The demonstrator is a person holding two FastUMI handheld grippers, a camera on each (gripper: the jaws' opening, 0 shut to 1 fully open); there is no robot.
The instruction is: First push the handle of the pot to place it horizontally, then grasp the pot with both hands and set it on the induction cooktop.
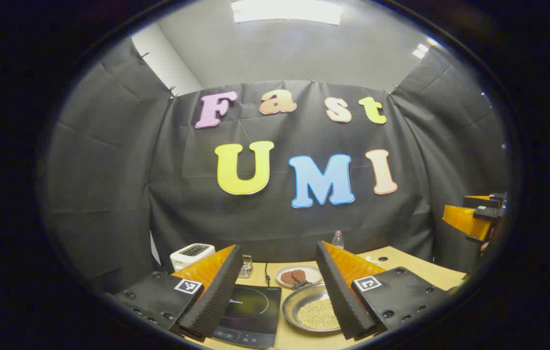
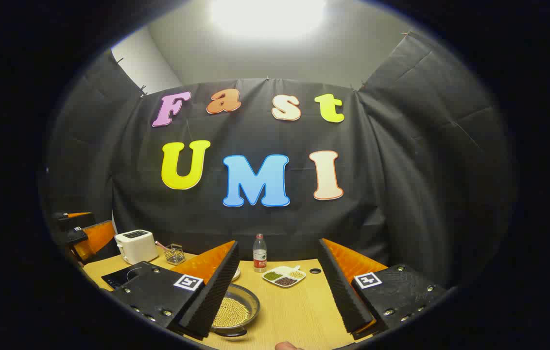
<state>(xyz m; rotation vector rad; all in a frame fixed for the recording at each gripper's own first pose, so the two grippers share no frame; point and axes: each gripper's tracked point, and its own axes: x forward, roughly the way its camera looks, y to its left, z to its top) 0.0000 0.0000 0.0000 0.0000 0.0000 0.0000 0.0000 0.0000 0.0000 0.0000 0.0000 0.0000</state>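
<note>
Both grippers, left (image 1: 280, 291) and right (image 2: 280, 291), are held spread and empty above the table (image 2: 299, 311). Beside the induction cooktop (image 1: 250, 311), the pot (image 1: 311, 311) is partly hidden by fingers; its handle is barely seen.

Place: staged kitchen booth for recording.
Walls: black cloth pinned up.
Evidence: light wooden counter (image 2: 299, 311), white two-slot toaster (image 2: 135, 246), black glass induction cooktop (image 1: 250, 316).

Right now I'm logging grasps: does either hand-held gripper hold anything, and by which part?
Nothing is held. The left hand-held gripper and the right hand-held gripper are both open above the table, clear of the pot.
</note>
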